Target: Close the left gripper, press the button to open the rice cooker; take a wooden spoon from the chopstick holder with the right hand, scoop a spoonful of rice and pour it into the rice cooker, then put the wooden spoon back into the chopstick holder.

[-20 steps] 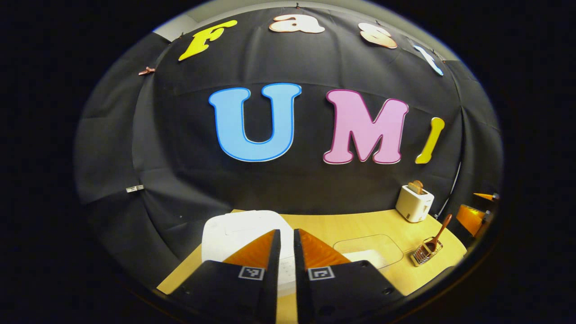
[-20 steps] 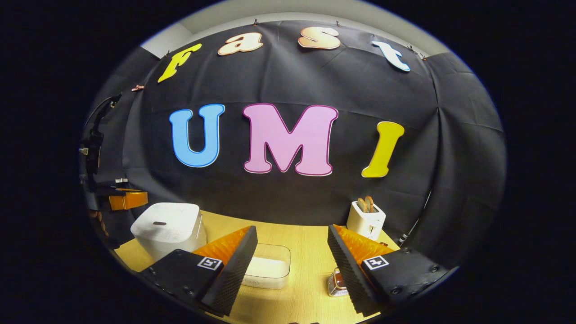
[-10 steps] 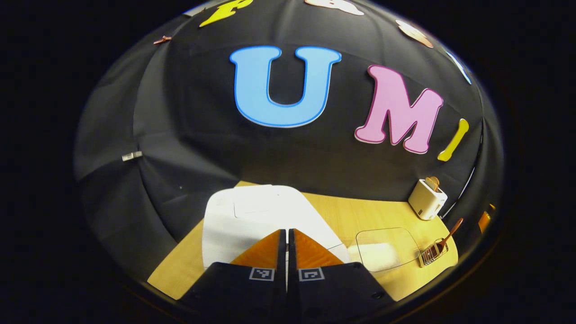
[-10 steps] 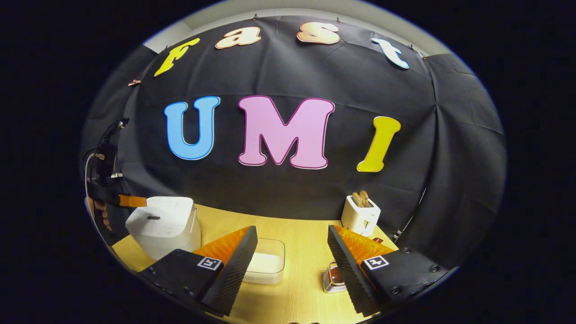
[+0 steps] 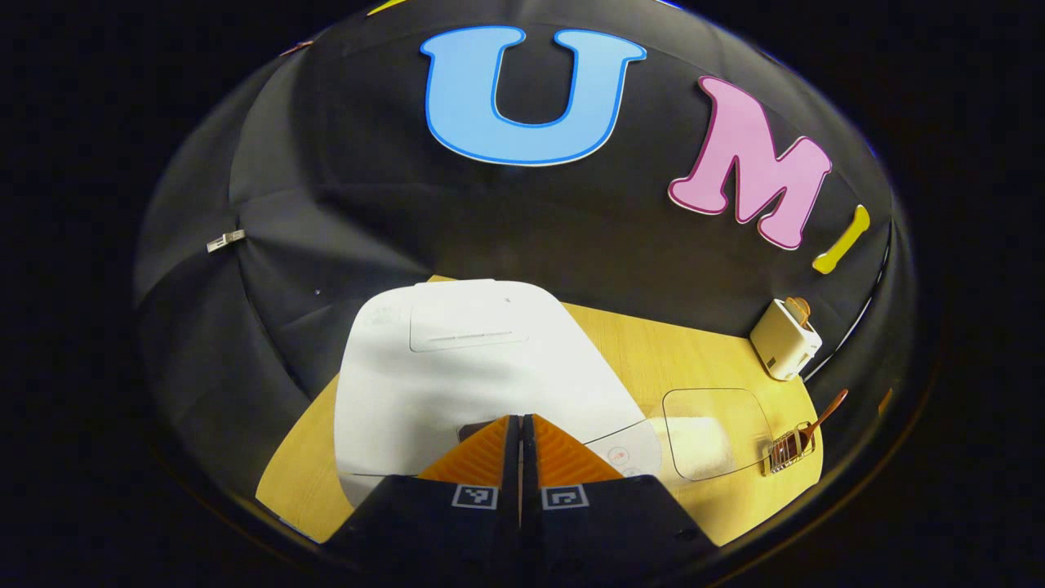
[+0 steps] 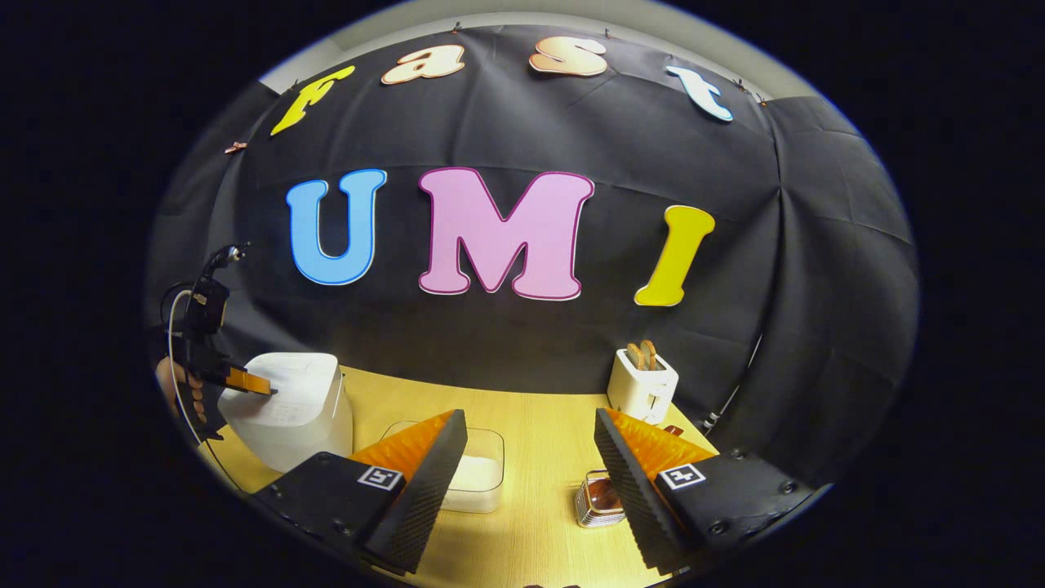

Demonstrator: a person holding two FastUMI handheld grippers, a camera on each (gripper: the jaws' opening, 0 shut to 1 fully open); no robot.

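Left tongs [image 5: 520, 420], fingers pressed together, tips over the white rice cooker [image 5: 457, 359] lid; right tongs [image 6: 531, 441] wide open, empty, above the tabletop [image 6: 539, 523]

Rice cooker [image 5: 457, 367]: smooth white plastic, faint sheen. Counter [image 6: 531, 425]: pale wood-grain, matt. Rice container [image 5: 718, 425]: clear glossy plastic. Chopstick holder [image 6: 594, 502]: shiny ribbed metal. Wooden spoon [image 5: 824, 411]: brown wood, satin. Toaster [image 6: 642, 386]: matt white plastic. Booth wall [image 6: 816, 269]: matt black cloth, creased. Right tool [image 6: 531, 457]: ridged inner faces
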